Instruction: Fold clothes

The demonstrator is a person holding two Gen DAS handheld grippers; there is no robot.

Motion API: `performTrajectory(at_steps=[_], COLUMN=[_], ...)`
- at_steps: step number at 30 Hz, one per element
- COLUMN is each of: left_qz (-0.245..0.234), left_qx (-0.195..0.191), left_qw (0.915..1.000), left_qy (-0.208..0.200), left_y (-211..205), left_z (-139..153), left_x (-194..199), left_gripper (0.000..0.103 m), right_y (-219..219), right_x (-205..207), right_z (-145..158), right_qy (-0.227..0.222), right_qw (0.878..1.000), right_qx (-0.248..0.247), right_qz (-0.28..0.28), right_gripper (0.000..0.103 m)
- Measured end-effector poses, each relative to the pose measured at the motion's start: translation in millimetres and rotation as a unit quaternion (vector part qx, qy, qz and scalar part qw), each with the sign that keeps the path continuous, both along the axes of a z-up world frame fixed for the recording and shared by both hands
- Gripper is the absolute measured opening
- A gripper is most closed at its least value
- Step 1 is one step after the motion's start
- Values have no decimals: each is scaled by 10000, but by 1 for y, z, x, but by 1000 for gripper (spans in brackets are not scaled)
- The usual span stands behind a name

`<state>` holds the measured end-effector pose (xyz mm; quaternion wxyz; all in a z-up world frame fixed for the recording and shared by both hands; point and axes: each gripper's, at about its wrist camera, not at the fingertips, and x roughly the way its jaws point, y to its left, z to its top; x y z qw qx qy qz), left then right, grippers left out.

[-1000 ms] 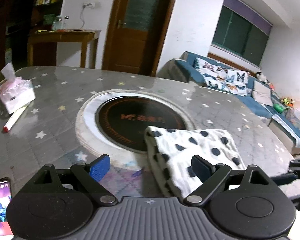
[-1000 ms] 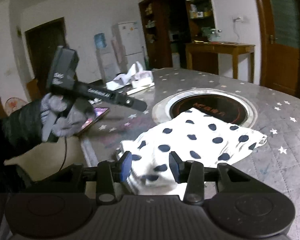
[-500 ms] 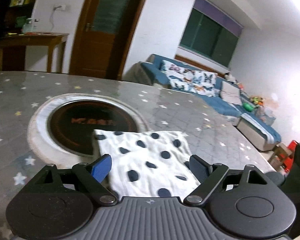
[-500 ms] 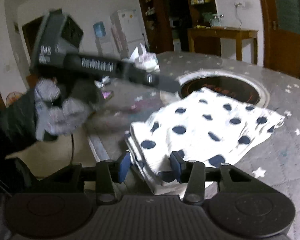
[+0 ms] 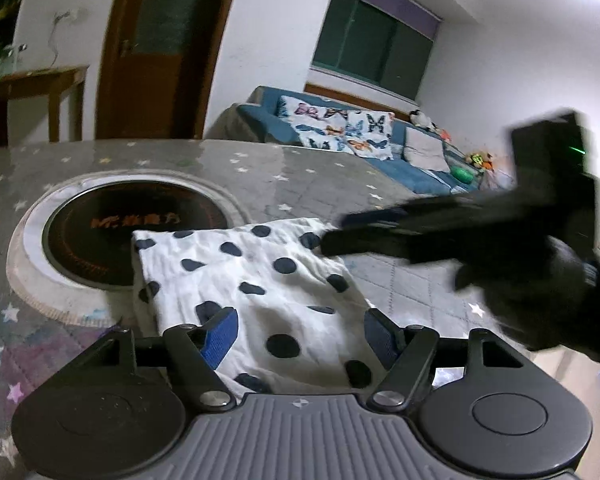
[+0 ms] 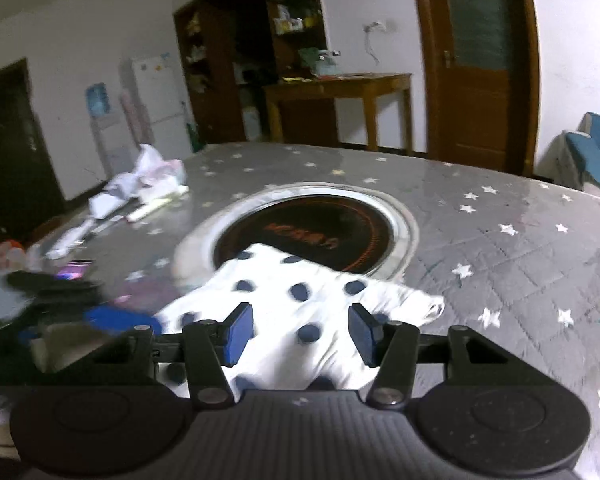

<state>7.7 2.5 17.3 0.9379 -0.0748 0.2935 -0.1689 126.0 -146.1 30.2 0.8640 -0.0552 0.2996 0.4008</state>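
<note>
A folded white cloth with dark polka dots lies on the grey star-patterned table, its far corner over the round black cooktop inset. My left gripper is open, its blue pads either side of the cloth's near part, just above it. In the right wrist view the same cloth lies under my open right gripper. The right gripper also shows blurred in the left wrist view, held by a gloved hand over the cloth's far right corner.
A tissue pack and marker lie at the table's far left, and a lit phone nearer. A wooden side table and door stand behind. A blue sofa is beyond the table's right edge.
Both grippers have moved in over the cloth. The right gripper has opened wider and swung to face the cooktop. The left gripper's jaws have narrowed a little.
</note>
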Motion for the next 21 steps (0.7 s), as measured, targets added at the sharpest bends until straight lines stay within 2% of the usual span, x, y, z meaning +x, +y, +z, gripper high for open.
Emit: performTrajectory(at_steps=[6,12,18,21], left_qz=[-160,-228,-215,-184], left_qx=[-27,-45,-116,-134], left_qw=[9998,9991,9992,9996], left_qy=[150,352,311,177], left_y=[-5,-5,0,0], left_z=[-9,-23,-18,-11], left_x=[-1,1,-3,-6], left_gripper=[72,72,72,72], right_y=[30,34,38,49], right_x=[31,48,50,45], right_z=[-30,-53,-46,-33], right_qy=[14,31,35,-27], right_qw=[9987,9965,9964,9973], right_qx=[-486,-767,-782,-738], right_qz=[-152,-324,-314,-25], right_gripper=[54,54,54,54])
